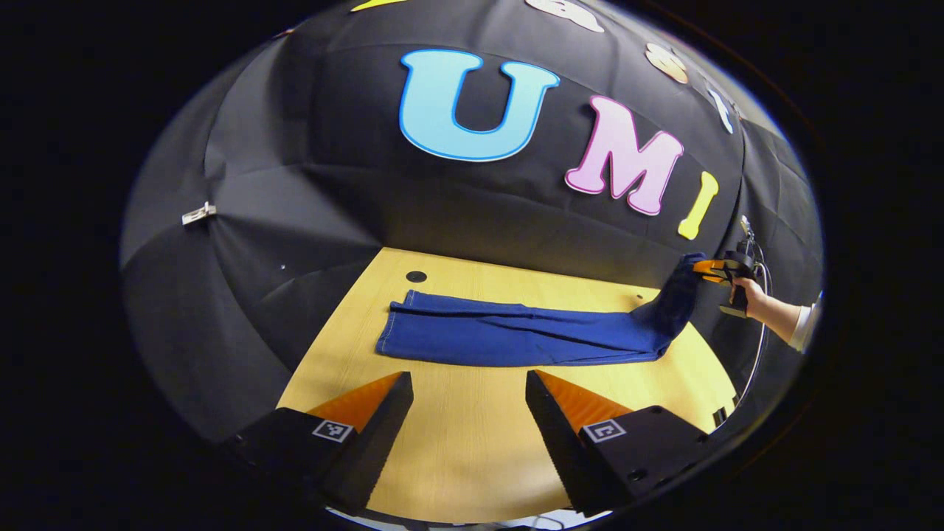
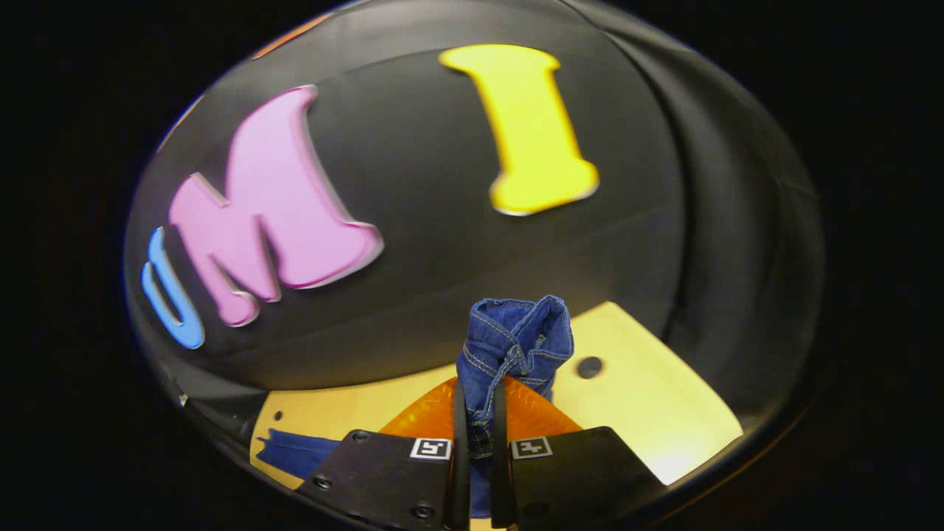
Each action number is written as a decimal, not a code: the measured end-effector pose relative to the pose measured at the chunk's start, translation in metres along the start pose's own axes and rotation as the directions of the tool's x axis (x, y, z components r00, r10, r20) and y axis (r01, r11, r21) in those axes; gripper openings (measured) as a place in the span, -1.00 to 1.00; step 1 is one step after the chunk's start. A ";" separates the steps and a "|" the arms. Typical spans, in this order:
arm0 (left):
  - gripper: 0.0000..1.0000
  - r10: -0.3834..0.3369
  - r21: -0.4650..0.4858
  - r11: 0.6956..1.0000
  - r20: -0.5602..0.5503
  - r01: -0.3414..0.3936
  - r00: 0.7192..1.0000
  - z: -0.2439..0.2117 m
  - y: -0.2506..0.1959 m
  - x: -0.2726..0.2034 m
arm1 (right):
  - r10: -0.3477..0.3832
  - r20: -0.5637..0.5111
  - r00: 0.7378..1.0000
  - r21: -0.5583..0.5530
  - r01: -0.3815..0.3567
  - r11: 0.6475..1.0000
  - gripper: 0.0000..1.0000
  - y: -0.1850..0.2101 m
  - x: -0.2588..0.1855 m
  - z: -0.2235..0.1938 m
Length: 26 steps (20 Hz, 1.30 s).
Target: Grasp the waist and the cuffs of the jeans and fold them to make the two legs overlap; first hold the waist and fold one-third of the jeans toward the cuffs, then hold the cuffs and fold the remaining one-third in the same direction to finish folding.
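Denim of the jeans (image 2: 516, 343) is bunched between the right gripper (image 2: 479, 398), whose two fingers are pressed together on it. On the left gripper view, the left gripper (image 1: 469, 402) hovers with fingers wide apart above the wooden table (image 1: 472, 442). Beyond it the jeans lie flat, one end lifted at the right by a person's hand (image 1: 748, 295).
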<state>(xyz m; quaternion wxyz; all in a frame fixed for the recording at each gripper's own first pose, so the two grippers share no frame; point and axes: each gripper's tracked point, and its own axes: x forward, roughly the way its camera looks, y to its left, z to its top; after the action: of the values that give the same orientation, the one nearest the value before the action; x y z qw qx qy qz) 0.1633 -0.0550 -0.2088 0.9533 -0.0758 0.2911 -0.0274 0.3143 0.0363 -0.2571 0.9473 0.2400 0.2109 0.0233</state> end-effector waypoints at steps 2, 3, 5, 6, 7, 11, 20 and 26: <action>0.94 0.012 -0.020 1.000 0.011 -0.011 1.000 0.000 0.010 -0.012 | 0.101 -0.062 0.993 -0.079 -0.106 0.991 -0.71 0.037 -0.027 -0.042; 0.94 0.016 -0.024 1.000 0.016 -0.015 1.000 -0.001 0.013 -0.018 | 0.142 -0.122 0.982 -0.100 -0.154 0.983 -0.72 0.052 -0.036 -0.077; 0.94 0.021 -0.026 0.999 0.008 -0.020 1.000 -0.006 0.015 -0.030 | 0.189 -0.265 0.946 -0.123 -0.228 0.966 -0.72 0.059 -0.061 -0.155; 0.94 0.019 -0.030 0.999 -0.006 -0.019 1.000 -0.010 0.015 -0.031 | 0.191 -0.343 0.920 -0.140 -0.250 0.958 -0.72 0.057 -0.072 -0.194; 0.94 0.021 -0.034 0.999 -0.023 -0.022 1.000 -0.016 0.016 -0.029 | 0.170 -0.413 0.894 -0.164 -0.257 0.952 -0.71 0.044 -0.085 -0.231; 0.94 0.014 -0.092 0.995 -0.115 -0.024 0.993 -0.021 0.020 -0.003 | 0.302 -0.497 0.813 -0.055 -0.377 0.925 -0.36 0.012 -0.153 -0.240; 0.94 -0.053 -0.217 0.976 -0.368 -0.030 0.928 0.006 0.064 0.194 | 0.407 -0.445 0.798 -0.082 -0.489 0.869 0.67 -0.109 -0.256 -0.095; 0.94 0.116 -0.048 0.981 -0.620 -0.186 0.776 -0.027 0.126 0.286 | 0.253 -0.479 0.841 -0.096 -0.336 0.937 0.67 -0.230 -0.286 -0.100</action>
<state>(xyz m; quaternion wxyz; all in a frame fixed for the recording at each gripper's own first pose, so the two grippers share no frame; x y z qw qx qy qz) 0.3861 0.0387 -0.4090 0.8004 -0.0900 0.5913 0.0417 -0.0001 -0.1643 -0.3325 0.8727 0.1724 0.3863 0.2438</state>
